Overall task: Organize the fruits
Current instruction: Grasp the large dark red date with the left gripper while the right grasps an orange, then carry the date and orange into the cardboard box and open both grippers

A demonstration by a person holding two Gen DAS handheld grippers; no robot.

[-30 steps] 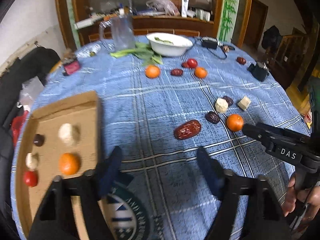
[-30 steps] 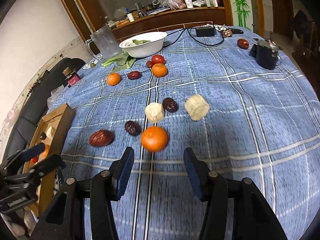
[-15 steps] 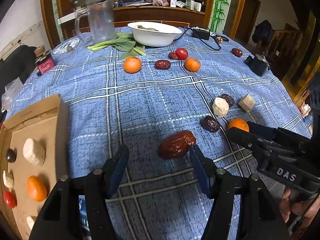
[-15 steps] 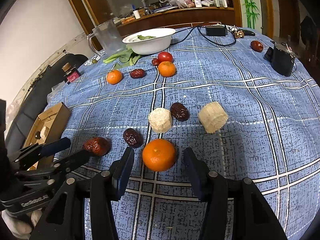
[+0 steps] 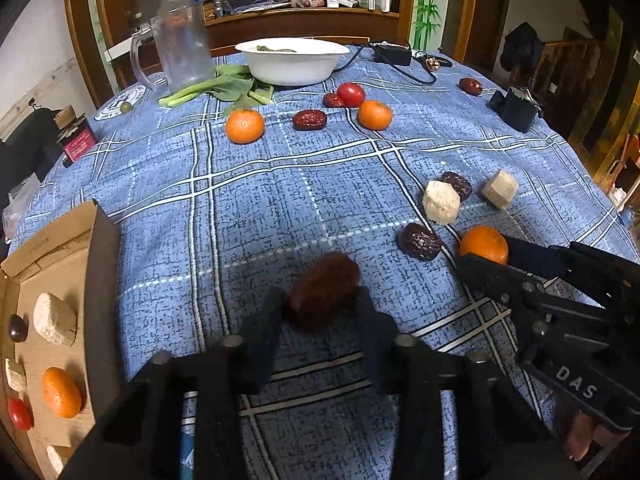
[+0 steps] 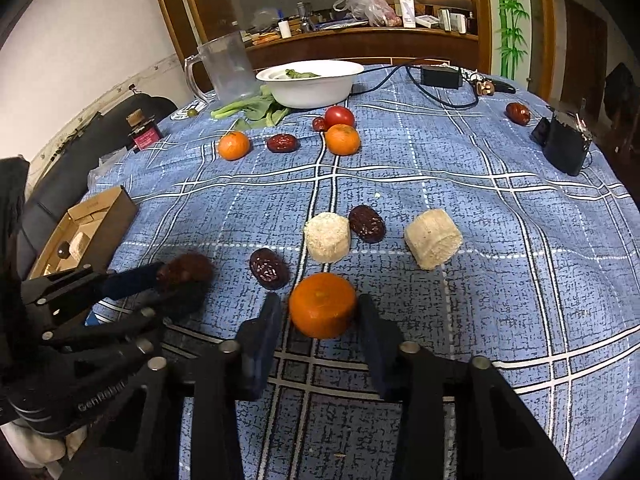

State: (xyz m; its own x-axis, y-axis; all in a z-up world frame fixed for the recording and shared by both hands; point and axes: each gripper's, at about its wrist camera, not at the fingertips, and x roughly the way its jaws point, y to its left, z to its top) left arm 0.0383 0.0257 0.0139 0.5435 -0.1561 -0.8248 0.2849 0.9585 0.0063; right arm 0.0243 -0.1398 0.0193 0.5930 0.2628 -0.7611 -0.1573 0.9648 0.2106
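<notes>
Left wrist view, bottom centre: your left gripper point(image 5: 320, 312) has its jaws narrowed onto the big red date point(image 5: 324, 294), both pads look to touch it, though the date is blurred. Lower left of that frame sits the cardboard box point(image 5: 102, 280), holding a tangerine, a cherry tomato, a dark date and pale chunks. Right wrist view, bottom centre: your right gripper point(image 6: 318, 320) is partly open with the near tangerine point(image 6: 322, 305) between the fingers; a thin gap shows on each side, so no firm grip that you can confirm. The tangerine rests on the blue plaid cloth point(image 6: 460, 184). Just beyond it, mid frame, lie a dark date point(image 6: 269, 269), a pale cylinder chunk point(image 6: 327, 237), a second dark date point(image 6: 367, 223) just beside that chunk, and another pale chunk point(image 6: 433, 238) further right. Upper middle of the frame: two tangerines point(image 6: 233, 145) point(image 6: 342, 139), a red date point(image 6: 282, 143) between them, and a tomato point(image 6: 339, 117) touching the right-hand tangerine. Top of the frame: white bowl point(image 6: 311, 82), green leaves point(image 6: 256, 108) beside it, clear jug point(image 6: 226, 68) at upper left. Far right edge: one more red date point(image 6: 517, 113) and a black device point(image 6: 566, 146).
</notes>
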